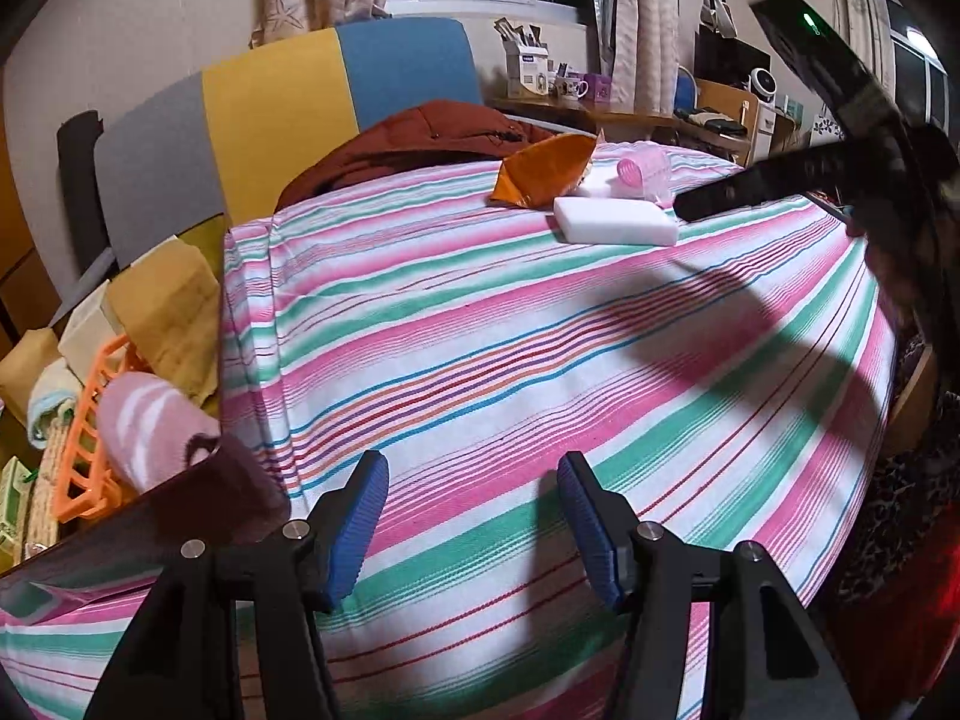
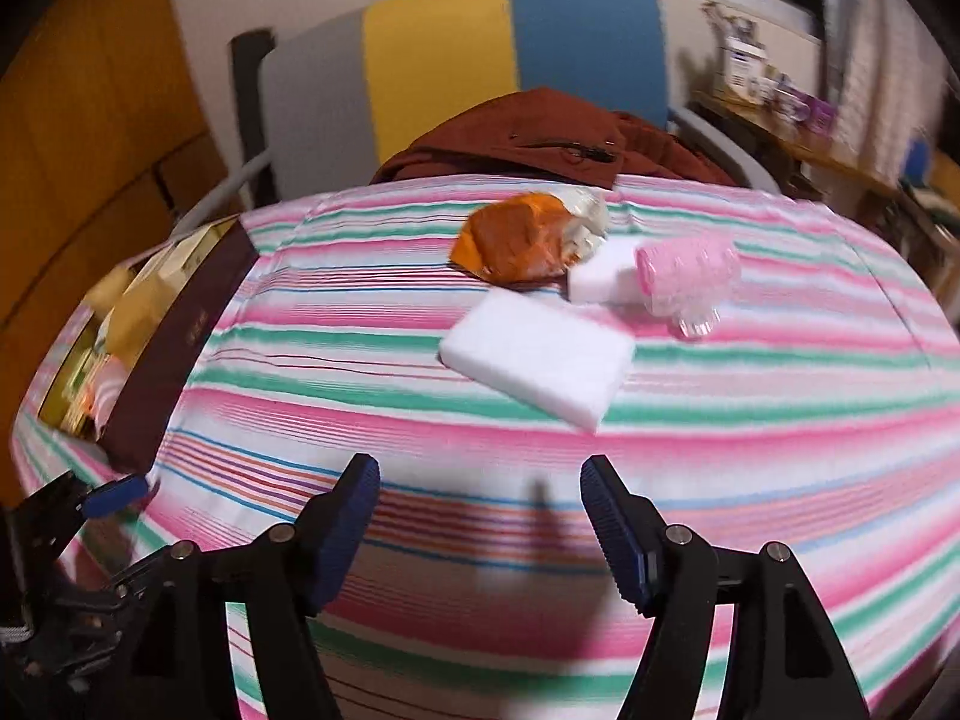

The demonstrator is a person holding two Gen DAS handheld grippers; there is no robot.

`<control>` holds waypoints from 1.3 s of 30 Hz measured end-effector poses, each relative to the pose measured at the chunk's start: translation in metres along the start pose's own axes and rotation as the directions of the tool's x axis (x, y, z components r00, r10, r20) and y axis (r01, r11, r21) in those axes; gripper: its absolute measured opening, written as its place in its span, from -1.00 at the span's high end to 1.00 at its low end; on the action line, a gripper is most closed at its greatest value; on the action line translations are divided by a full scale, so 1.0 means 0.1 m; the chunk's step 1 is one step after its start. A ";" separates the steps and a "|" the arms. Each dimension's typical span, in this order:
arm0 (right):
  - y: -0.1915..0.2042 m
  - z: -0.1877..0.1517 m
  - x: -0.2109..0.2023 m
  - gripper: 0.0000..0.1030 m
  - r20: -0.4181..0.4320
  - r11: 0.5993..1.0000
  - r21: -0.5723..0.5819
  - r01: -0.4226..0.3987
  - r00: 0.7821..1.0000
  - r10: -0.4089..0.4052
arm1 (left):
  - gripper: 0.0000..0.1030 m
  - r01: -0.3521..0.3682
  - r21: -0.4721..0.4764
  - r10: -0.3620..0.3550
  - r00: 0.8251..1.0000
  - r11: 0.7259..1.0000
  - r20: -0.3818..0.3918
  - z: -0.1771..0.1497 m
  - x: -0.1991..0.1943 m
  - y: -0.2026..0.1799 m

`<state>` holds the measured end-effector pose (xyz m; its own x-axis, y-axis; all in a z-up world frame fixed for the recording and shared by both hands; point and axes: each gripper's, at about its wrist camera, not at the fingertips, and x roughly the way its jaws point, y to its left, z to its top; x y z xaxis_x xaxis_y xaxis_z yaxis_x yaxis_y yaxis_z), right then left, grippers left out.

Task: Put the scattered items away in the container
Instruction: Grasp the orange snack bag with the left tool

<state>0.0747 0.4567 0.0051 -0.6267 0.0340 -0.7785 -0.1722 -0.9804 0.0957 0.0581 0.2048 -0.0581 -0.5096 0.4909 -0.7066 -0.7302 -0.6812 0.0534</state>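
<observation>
Sponge [image 2: 537, 360] ahead of my right gripper [image 2: 480, 531], slightly right, long axis diagonal; right nearer. Both grippers spread, empty; left gripper [image 1: 474, 531] far back.

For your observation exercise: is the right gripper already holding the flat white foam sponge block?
No: the right gripper is open and empty, with the flat white foam sponge block lying ahead on the striped cloth.

**Colours on my table**

I see a cloth [image 2: 750, 420] striped pink, green, white, with thin blue and red lines. On it: an orange packet [image 2: 516, 240], white sponges [image 2: 540, 360], a pink roller [image 2: 690, 270]. The chair [image 1: 288, 108] is grey, yellow, blue; my pads [image 1: 360, 528] are blue.
</observation>
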 end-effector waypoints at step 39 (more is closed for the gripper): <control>-0.07 0.60 1.03 -0.45 -0.216 0.896 -0.441 -0.050 0.975 -0.051 | -0.83 0.037 -0.159 -0.039 0.999 0.987 -0.012 0.00 0.16 0.23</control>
<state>-0.0343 0.4791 -0.0389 -0.4382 0.0418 -0.8979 0.2124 -0.9658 -0.1486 0.0330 0.1973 -0.0681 -0.4753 0.5108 -0.7164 -0.6666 -0.7405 -0.0857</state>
